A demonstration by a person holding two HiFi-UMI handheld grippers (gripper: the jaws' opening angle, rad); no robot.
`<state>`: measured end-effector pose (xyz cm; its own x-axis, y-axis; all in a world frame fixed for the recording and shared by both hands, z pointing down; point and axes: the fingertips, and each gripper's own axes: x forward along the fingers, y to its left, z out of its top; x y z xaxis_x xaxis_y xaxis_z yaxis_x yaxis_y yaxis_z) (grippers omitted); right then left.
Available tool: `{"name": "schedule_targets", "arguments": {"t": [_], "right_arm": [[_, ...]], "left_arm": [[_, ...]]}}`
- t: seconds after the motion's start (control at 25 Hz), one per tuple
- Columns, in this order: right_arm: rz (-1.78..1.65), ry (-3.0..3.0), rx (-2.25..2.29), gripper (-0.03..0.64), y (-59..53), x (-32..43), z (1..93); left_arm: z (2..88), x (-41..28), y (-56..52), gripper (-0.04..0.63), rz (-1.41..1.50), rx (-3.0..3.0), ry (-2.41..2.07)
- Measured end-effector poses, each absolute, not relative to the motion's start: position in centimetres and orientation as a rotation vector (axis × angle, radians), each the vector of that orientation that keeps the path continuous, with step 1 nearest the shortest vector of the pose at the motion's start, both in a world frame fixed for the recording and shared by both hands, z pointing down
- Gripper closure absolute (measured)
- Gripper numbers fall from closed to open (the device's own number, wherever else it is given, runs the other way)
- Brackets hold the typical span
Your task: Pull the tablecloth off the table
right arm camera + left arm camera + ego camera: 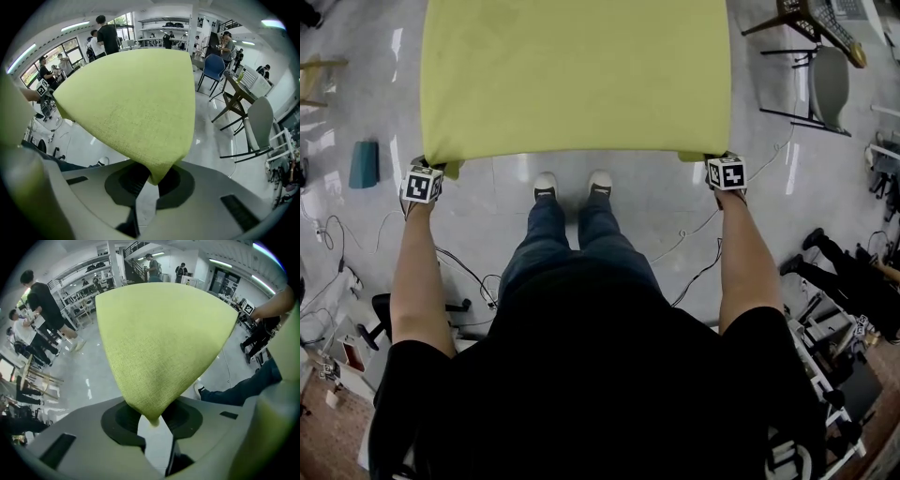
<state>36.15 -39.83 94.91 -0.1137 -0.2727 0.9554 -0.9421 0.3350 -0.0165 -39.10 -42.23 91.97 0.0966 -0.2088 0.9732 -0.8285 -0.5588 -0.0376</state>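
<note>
Head view: both of the person's arms reach straight forward and down, elbows nearly locked. The left forearm (417, 272) and right forearm (748, 262) run roughly parallel on either side of the legs. The yellow-green tablecloth (577, 75) lies flat and smooth over the table ahead of the person. Its near edge runs side to side just beyond the white shoes (546, 185). Its far end is cut off by the top of the frame, so its long axis cannot be settled here. The left gripper (422, 183) sits at the tablecloth's near left corner and the right gripper (725, 173) at its near right corner. Each points steeply down, marker cube uppermost.

Left gripper view: the tablecloth (164, 343) tapers from a broad sheet into a point aimed straight at the camera. That corner tip sits between the jaws of the left gripper (152, 420). The jaws are drawn in and pinch the fabric, and a sliver of floor shows below the tip. Past the tablecloth's right side, the other arm and its marker cube (247, 308) are at the opposite corner.

Right gripper view: the tablecloth (136, 108) again narrows to a corner pointing down toward the lens. The jaws of the right gripper (154, 180) are pressed close together on that tip, clamping it. The other gripper's marker cube (42, 86) shows beyond the tablecloth's left side.
</note>
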Motion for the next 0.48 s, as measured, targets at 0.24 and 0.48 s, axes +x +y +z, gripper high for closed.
{"name": "schedule_targets", "arguments": {"t": [0.24, 0.48], "right_arm": [[0.889, -1.592, 1.116, 0.589, -38.2, 36.1, 94.7], [0.907, -1.563, 1.094, 0.591, -35.5, 35.7, 93.3]], "left_arm": [[91.4, -39.3, -41.7, 0.565, 1.480, 1.845, -1.041], [89.9, -40.1, -39.6, 0.568, 1.481, 1.837, -1.032]]}}
